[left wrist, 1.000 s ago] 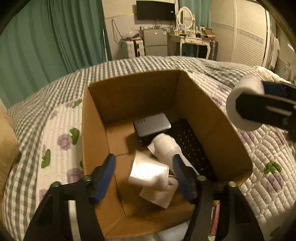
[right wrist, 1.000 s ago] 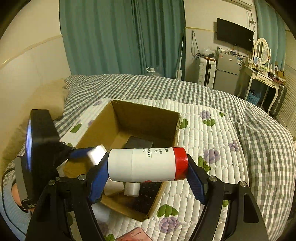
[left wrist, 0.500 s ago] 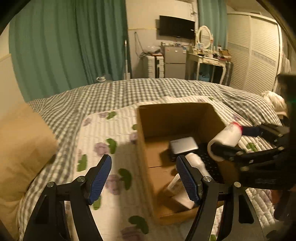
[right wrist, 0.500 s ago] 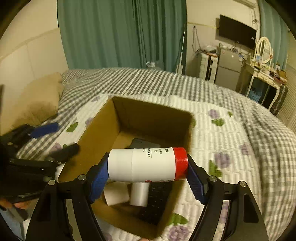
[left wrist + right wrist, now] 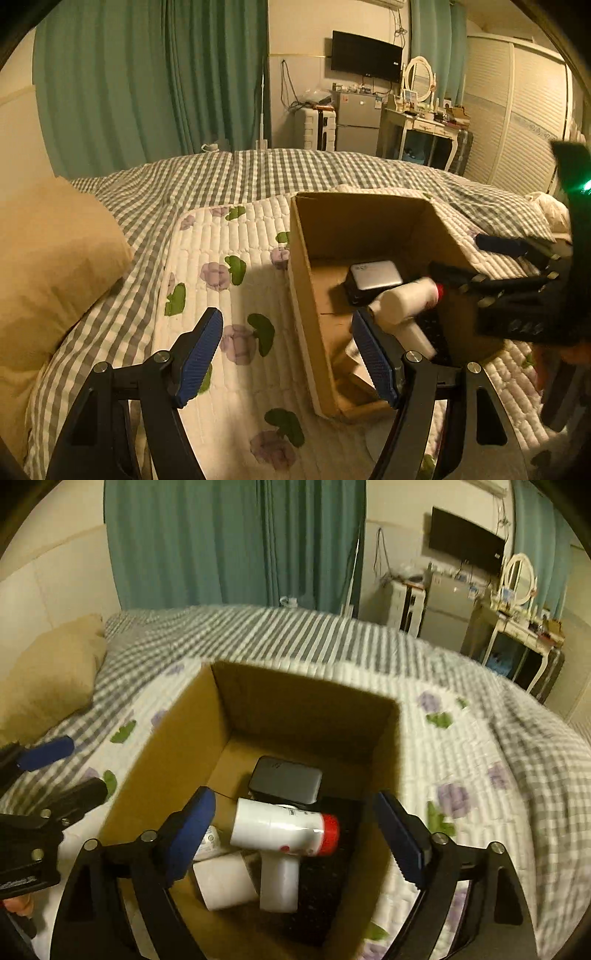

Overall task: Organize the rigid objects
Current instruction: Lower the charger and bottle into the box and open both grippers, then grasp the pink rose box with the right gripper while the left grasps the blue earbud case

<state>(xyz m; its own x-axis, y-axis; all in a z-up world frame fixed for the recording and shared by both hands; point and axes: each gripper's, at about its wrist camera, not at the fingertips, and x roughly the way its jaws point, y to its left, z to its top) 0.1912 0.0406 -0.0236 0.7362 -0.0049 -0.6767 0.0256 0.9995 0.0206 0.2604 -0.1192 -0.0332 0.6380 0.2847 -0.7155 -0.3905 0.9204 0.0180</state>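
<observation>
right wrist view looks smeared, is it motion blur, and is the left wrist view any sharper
Right wrist view: yes, motion blur; the checked bedspread streaks and the cardboard box edges are soft. Left wrist view: mostly sharp, checks crisp, only the red-capped white bottle and right gripper smear. Both: dim, warm yellow light and fisheye bending at the edges.

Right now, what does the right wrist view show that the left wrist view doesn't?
Right wrist only: the open right gripper above the box, and a white block beside the white bottle.
Left wrist only: the open left gripper over the quilt, holding nothing.
Both: cardboard box, bottle, dark case, pillow.
</observation>
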